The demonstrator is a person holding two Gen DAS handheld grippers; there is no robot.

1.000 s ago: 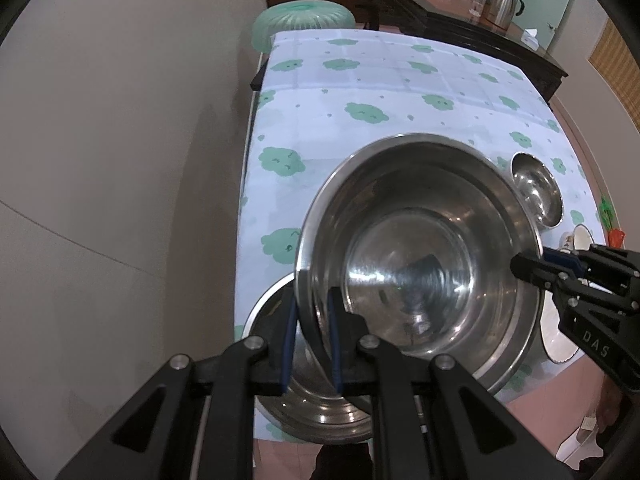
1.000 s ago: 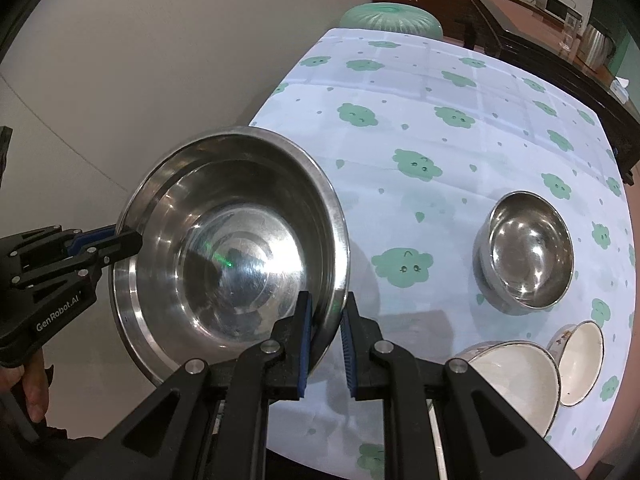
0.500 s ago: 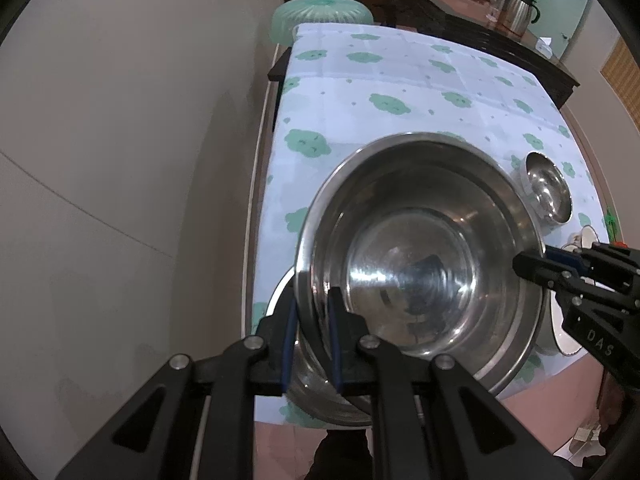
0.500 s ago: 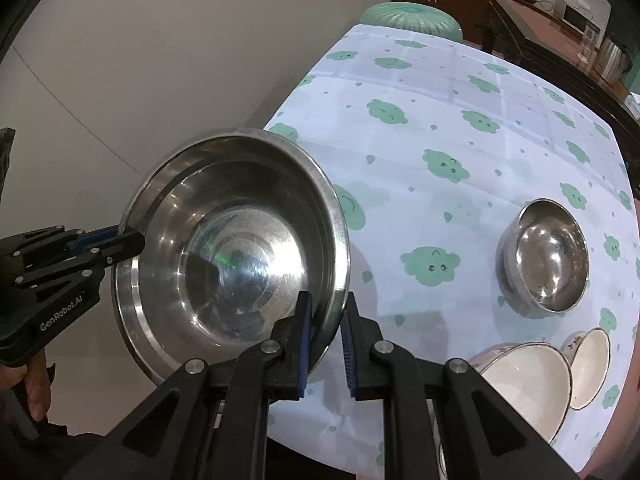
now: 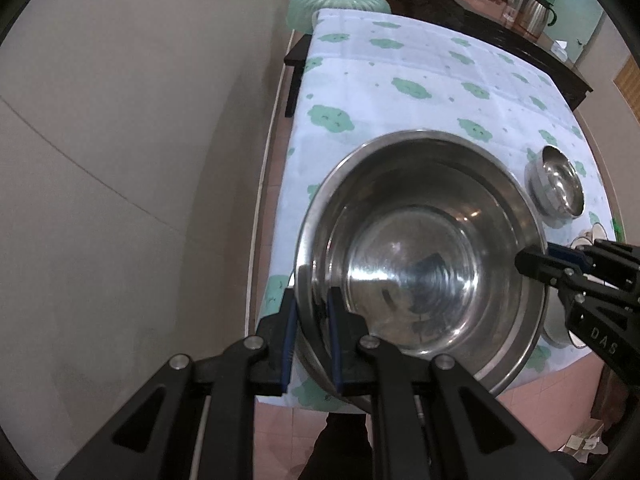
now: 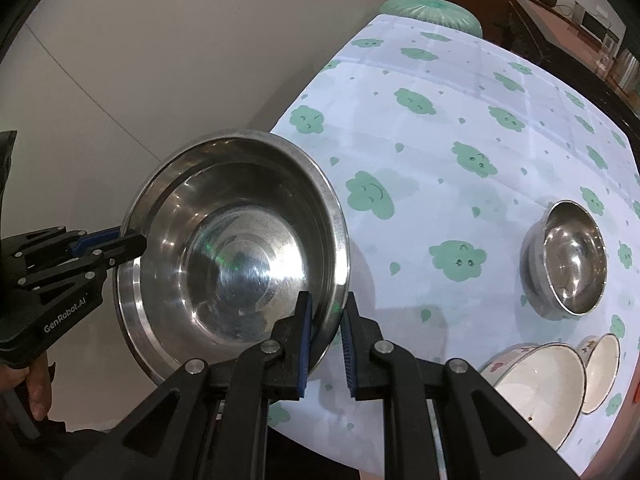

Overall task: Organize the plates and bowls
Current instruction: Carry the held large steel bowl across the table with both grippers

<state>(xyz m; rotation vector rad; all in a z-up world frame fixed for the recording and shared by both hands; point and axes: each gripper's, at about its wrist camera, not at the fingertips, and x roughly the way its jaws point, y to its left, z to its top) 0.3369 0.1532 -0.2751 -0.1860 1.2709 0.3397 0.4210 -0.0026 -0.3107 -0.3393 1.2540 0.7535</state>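
A: Status on the big steel bowl (image 5: pixel 420 256)?

B: Both grippers are gripping it by the rim, on opposite sides. The left gripper (image 5: pixel 311 334) is pinching the rim on its own side, one blue pad inside the wall and one outside. The right gripper (image 6: pixel 325 334) is doing the same across from it. Neither one is released; both are clamping metal.

A: Is it sitting on anything?

B: Can't tell for sure. It's showing over the near left corner of the table (image 5: pixel 420 64), tilted a little, open side up. The underside is hidden in both views.

A: Anything inside it?

B: Only reflections are showing, plus a green glint in the right wrist view.

A: What else is lying around?

B: The small steel bowl (image 6: pixel 568 258) is sitting upright on the cloud-print cloth, well apart from the big one, off to the right. Two white bowls are sitting at the near right edge: the larger white bowl (image 6: pixel 532 388) and the smaller white bowl (image 6: pixel 600 372), just beside each other and looking like they're touching.

A: The person?

B: A hand (image 6: pixel 34 390) is wrapping the left gripper's handle at the lower left of the right wrist view.
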